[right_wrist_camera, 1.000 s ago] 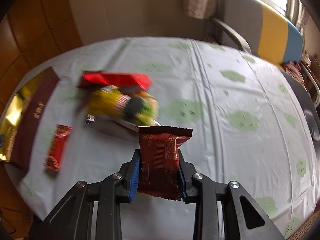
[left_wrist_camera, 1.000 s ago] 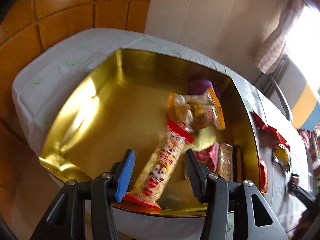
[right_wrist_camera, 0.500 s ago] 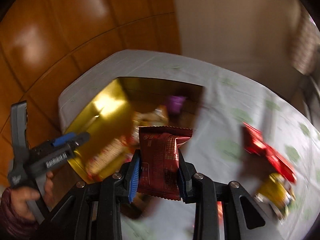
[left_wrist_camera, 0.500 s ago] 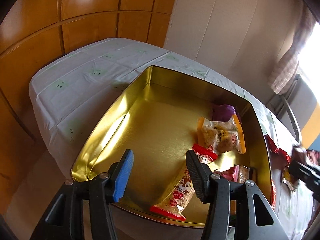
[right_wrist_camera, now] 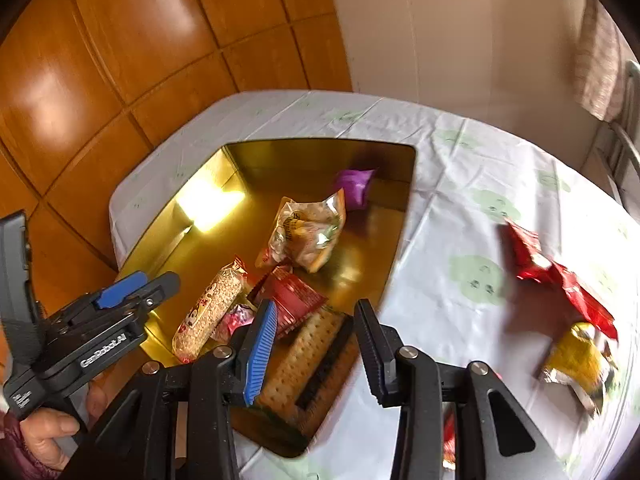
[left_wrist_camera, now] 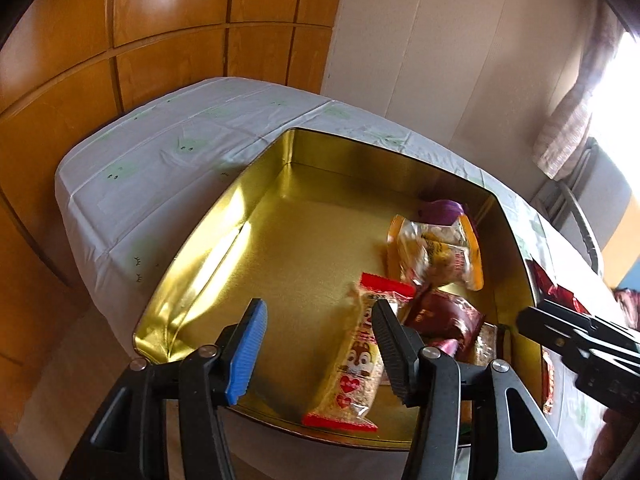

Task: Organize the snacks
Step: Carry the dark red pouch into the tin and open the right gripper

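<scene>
A gold tin (left_wrist_camera: 224, 240) (right_wrist_camera: 256, 152) sits on the white tablecloth. In it lie a long puffed-rice bar (left_wrist_camera: 356, 364) (right_wrist_camera: 210, 312), a dark red packet (left_wrist_camera: 444, 316) (right_wrist_camera: 290, 300), an orange-edged snack bag (left_wrist_camera: 436, 252) (right_wrist_camera: 308, 232), a purple packet (left_wrist_camera: 442, 212) (right_wrist_camera: 354, 188) and crackers (right_wrist_camera: 304, 356). My left gripper (left_wrist_camera: 316, 348) is open and empty above the tin's near edge. My right gripper (right_wrist_camera: 316, 344) is open and empty over the tin's near right corner.
On the cloth right of the tin lie red packets (right_wrist_camera: 556, 276) and a yellow packet (right_wrist_camera: 576, 364). A small red packet (left_wrist_camera: 548, 380) lies beside the tin's right wall. Wood-panelled wall stands behind; a chair (left_wrist_camera: 580, 216) stands at the far right.
My right gripper has opened and let go of the dark red packet, which now lies in the tin. My left gripper has drawn back a little, still open.
</scene>
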`<action>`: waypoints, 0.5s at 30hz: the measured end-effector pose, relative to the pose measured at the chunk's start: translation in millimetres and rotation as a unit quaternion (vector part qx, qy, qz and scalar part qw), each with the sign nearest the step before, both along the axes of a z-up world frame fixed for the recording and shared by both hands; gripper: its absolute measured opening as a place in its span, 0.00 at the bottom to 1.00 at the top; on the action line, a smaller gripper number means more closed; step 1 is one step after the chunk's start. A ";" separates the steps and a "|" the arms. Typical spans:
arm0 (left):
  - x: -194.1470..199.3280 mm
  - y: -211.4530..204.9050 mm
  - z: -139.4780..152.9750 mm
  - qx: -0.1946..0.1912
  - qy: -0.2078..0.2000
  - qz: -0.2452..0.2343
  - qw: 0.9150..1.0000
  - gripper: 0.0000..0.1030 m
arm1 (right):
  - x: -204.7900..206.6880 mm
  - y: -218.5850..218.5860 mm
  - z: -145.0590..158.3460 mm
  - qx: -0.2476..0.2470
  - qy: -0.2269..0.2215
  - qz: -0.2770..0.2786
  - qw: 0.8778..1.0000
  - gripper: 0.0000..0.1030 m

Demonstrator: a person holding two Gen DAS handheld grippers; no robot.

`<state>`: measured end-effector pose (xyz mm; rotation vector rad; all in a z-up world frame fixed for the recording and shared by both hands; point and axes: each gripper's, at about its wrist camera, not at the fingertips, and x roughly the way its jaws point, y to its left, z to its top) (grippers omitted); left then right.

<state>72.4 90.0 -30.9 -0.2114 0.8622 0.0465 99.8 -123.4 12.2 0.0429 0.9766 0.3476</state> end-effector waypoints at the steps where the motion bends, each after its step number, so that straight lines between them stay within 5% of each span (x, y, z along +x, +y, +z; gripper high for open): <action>1: -1.1 -2.4 0.8 0.002 -0.002 -0.003 1.000 0.54 | -4.3 -2.4 2.7 -0.002 -0.006 -0.004 1.000 0.40; 15: -22.4 -42.6 15.8 0.024 -0.018 -0.060 0.998 0.56 | -44.0 -60.6 11.7 -0.046 -0.036 -0.042 0.997 0.40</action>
